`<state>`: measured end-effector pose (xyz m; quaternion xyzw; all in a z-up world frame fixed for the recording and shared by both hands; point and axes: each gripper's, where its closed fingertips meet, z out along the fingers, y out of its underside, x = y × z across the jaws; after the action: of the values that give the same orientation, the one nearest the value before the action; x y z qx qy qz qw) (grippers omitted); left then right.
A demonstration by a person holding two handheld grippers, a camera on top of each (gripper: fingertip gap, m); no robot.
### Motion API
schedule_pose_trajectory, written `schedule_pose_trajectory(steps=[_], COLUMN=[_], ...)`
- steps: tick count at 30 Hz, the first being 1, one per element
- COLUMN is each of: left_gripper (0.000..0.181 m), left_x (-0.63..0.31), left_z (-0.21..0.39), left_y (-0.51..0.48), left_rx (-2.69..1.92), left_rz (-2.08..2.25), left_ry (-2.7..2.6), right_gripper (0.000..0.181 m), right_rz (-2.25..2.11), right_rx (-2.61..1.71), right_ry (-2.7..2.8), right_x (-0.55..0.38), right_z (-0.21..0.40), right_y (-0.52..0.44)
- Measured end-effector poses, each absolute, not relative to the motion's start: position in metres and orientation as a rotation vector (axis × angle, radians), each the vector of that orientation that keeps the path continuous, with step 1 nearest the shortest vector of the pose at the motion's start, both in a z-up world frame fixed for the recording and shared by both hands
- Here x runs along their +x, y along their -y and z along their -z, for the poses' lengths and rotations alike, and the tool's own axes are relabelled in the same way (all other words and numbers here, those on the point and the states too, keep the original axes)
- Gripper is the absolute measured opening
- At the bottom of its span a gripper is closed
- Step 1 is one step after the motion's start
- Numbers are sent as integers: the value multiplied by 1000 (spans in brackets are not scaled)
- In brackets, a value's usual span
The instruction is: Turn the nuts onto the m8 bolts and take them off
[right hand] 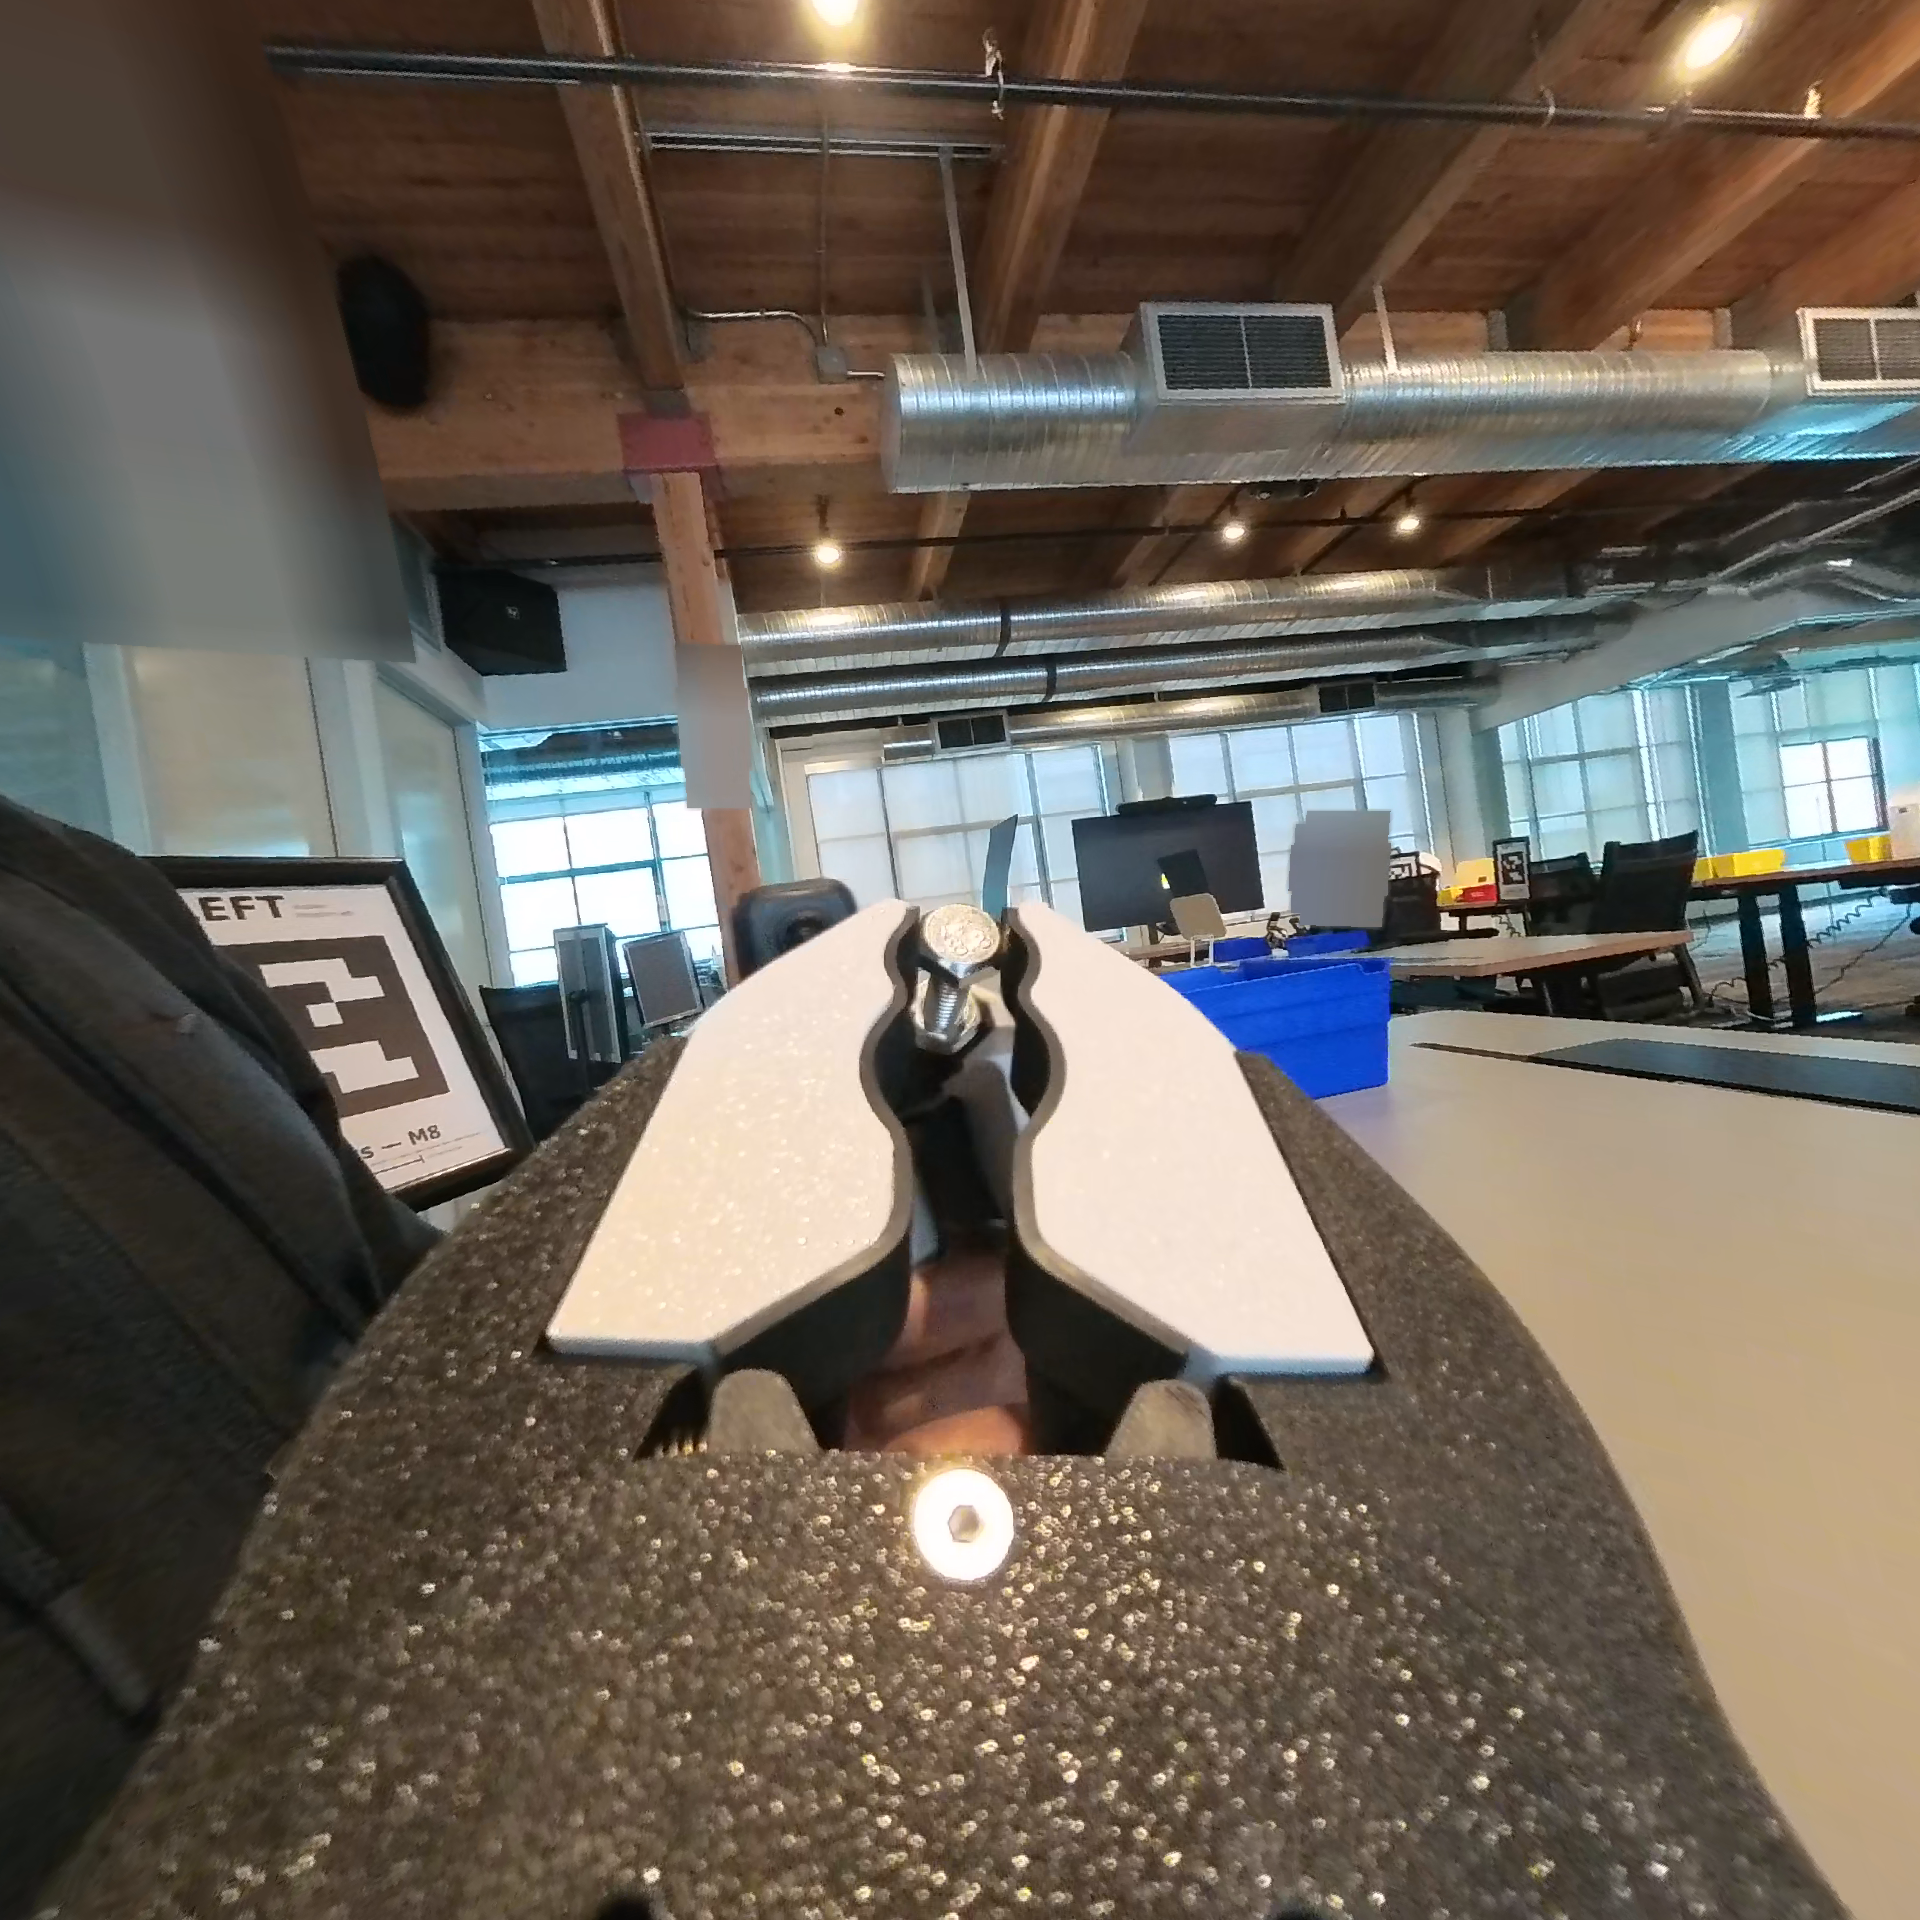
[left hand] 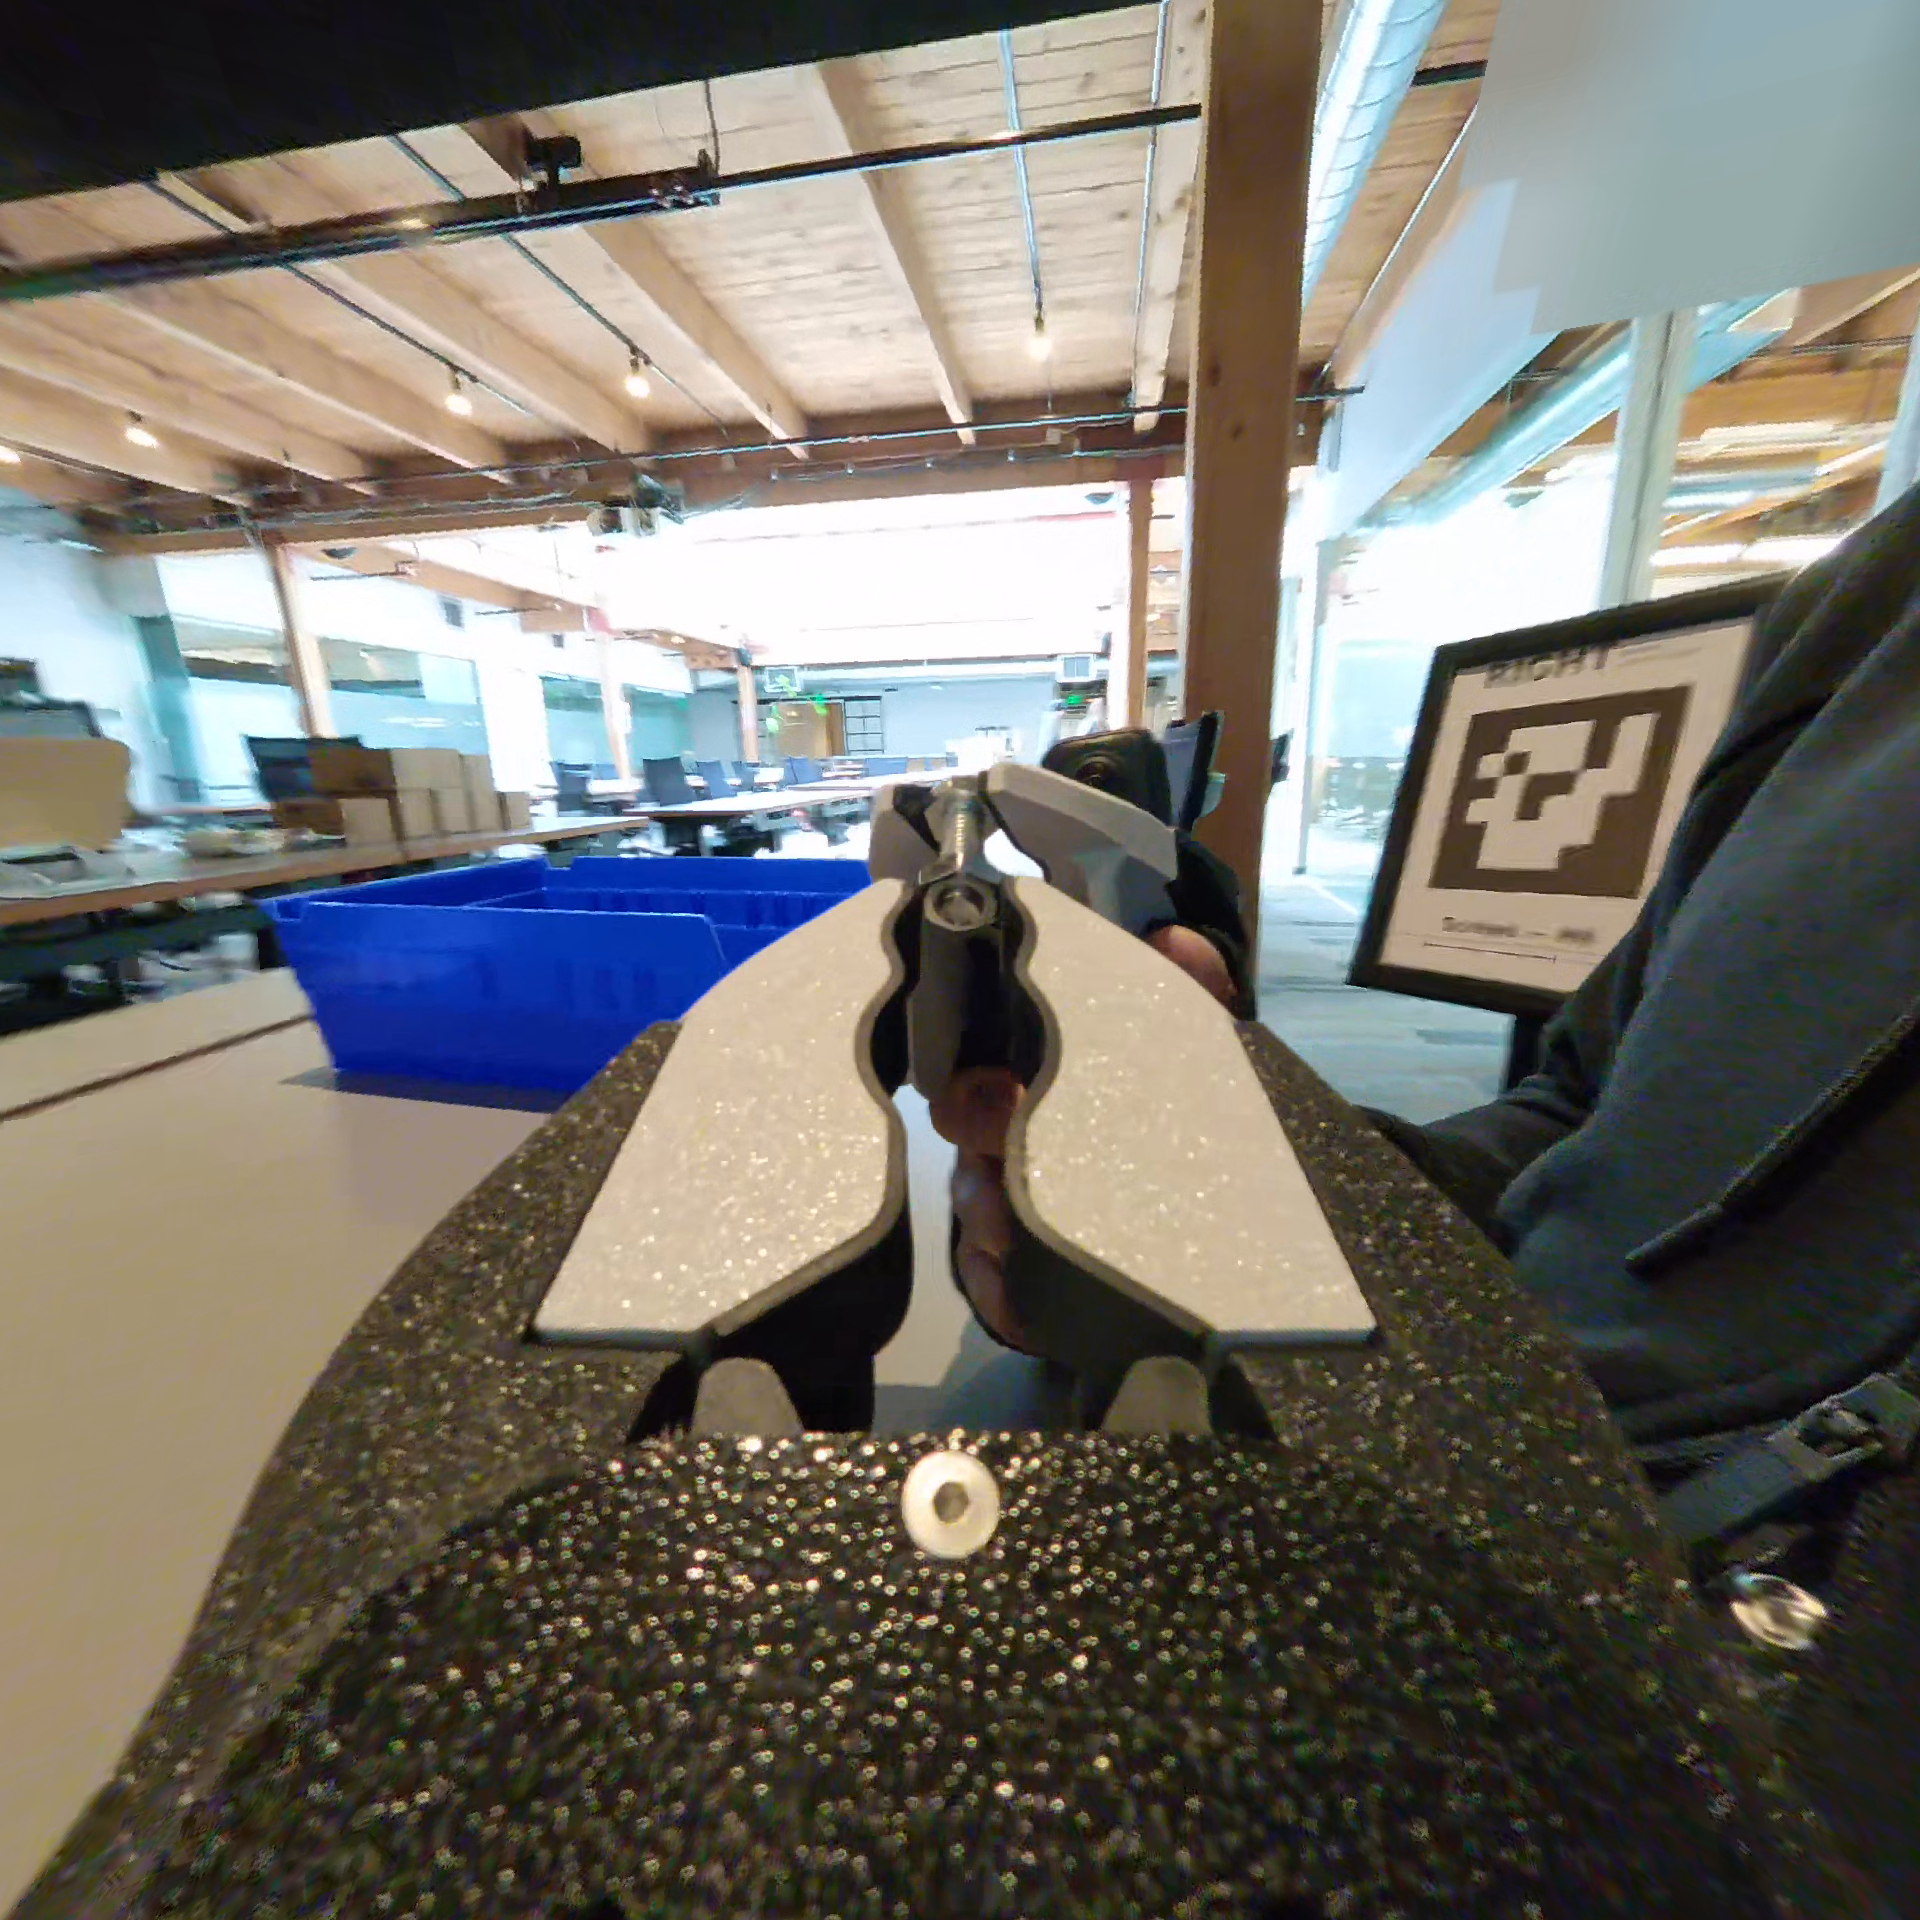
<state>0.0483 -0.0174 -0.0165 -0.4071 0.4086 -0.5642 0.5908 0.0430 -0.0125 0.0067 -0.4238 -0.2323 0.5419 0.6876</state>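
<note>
Threading in mid-air above the desk (right hand: 1662,1299), well clear of the blue bin (left hand: 499,966). Left gripper (left hand: 961,902) narrowed to a slit, pinching the nut (left hand: 954,904) at the tips; right gripper (right hand: 958,940) likewise nearly closed, clamped on the hex head of the bolt (right hand: 951,987). In the left wrist view, bolt (left hand: 964,831) shank running from the nut up and away to the right gripper (left hand: 997,821), long axis roughly along both sets of jaws, threaded end toward the left gripper. Judged: nut sitting near the shank's tip, so only partly on, direction of turning unknown. Next calling for twisting about that axis, keeping both tools in line to avoid cross-threading or a slip.
</note>
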Motion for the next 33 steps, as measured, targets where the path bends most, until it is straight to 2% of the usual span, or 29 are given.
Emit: schedule_pose_trajectory(steps=[6, 8, 11, 16, 22, 24, 25, 30, 33], left_gripper=[15, 29, 37, 32, 25, 14, 14, 14, 33], left_x=[51, 52, 47, 52, 50, 51, 51, 50, 54], left_z=[15, 14, 8, 15, 16, 17, 17, 15, 15], left_y=[11, 17, 17, 20, 11, 13, 13, 7, 16], left_rx=[-736, -715, -740, -870, -964, -949, -934, -752, -713], left_rz=[490, 524, 685, 1061, 1231, 1201, 1141, 454, 452], left_ry=[-953, -951, -920, -949, -896, -922, -928, -936, -951], right_gripper=[15, 15, 14, 15, 15, 15, 15, 15, 15], right_rz=[-1218, -1219, -1222, -1223, -1228, -1226, -1229, -1226, -1229], right_rx=[-949, -948, -946, -946, -948, -954, -954, -954, -952], right_ry=[499, 492, 486, 486, 488, 487, 485, 481, 477], right_x=[46, 47, 48, 48, 47, 47, 47, 47, 48], right_z=[-7, -8, -8, -8, -7, -7, -7, -7, -7], right_y=[10, 10, 10, 9, 9, 8, 8, 8, 8])
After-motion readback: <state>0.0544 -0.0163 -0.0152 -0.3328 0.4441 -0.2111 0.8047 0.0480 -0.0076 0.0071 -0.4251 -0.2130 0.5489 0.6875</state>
